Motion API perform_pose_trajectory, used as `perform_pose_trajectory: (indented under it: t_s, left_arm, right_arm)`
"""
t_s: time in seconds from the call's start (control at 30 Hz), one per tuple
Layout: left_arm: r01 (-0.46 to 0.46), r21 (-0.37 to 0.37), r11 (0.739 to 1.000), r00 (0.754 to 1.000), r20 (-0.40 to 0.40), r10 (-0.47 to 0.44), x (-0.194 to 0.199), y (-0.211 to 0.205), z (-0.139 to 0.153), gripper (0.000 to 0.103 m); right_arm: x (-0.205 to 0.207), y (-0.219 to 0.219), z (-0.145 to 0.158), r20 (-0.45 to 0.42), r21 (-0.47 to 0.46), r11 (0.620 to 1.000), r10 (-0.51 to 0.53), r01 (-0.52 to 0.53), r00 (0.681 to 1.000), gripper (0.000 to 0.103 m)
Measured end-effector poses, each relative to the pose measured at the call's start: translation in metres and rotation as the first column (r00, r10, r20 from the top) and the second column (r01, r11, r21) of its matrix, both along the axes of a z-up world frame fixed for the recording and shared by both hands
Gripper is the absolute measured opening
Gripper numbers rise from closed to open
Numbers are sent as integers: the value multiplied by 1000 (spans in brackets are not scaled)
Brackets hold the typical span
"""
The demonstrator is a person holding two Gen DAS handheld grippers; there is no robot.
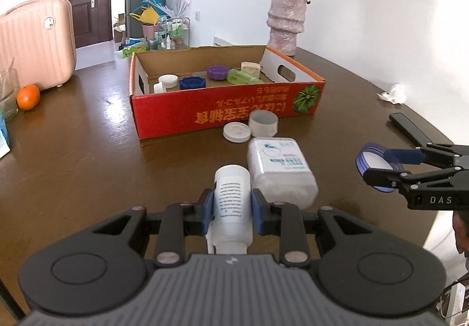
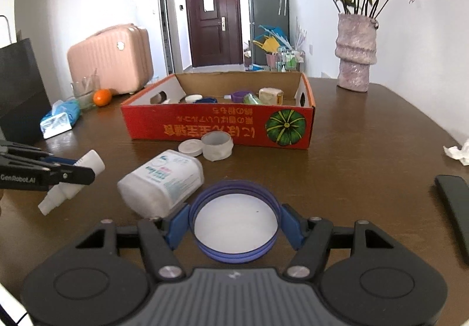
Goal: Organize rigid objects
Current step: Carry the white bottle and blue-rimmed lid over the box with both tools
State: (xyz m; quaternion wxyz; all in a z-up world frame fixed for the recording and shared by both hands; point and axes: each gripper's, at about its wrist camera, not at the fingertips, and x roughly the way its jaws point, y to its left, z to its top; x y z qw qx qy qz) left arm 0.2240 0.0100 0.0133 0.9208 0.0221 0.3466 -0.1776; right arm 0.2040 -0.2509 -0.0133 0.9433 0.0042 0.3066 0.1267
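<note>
My left gripper [image 1: 232,207] is shut on a white spray bottle [image 1: 232,197], held above the table; it also shows in the right wrist view [image 2: 88,163]. My right gripper [image 2: 234,223] is shut on a blue lid [image 2: 234,220] with a white inside, seen too in the left wrist view [image 1: 373,163]. A white square jar [image 1: 278,170] lies on its side on the table between them. A clear round cup [image 1: 263,122] and a white lid [image 1: 236,131] lie against the red cardboard box [image 1: 181,115]. The box holds caps, a green bottle [image 1: 243,77] and a cream container.
A pink vase [image 1: 285,21] with dried roses stands behind the box. A black remote [image 2: 454,206] and crumpled tissue [image 1: 394,94] lie at the right. An orange [image 1: 27,96], a glass, a tissue pack [image 2: 60,118] and a pink suitcase [image 1: 35,39] are at the left.
</note>
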Motion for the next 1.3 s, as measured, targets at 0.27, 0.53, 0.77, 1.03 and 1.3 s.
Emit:
perform_pose_trajectory:
  t_s: [0.27, 0.53, 0.77, 1.03, 1.3]
  left_arm:
    - [-11, 6, 1000, 1000, 20, 10, -19, 0, 12, 28]
    - [45, 16, 999, 999, 1, -45, 6, -5, 26, 28]
    - [90, 15, 996, 991, -101, -88, 113, -7, 77, 28]
    - [80, 178, 981, 938, -347, -14, 267, -28, 74, 28]
    - [49, 247, 968, 891, -449, 69, 346, -29, 41, 28]
  right_arm:
    - [-28, -6, 13, 32, 6, 1000, -13, 13, 999, 66]
    - [-14, -7, 16, 19, 17, 1000, 10, -11, 1000, 66]
    - [61, -12, 55, -15, 72, 991, 112, -111, 994, 66]
    - [231, -7, 99, -246, 116, 981, 180, -156, 952, 66]
    - [335, 25, 73, -460, 20, 986, 156, -166, 874, 66]
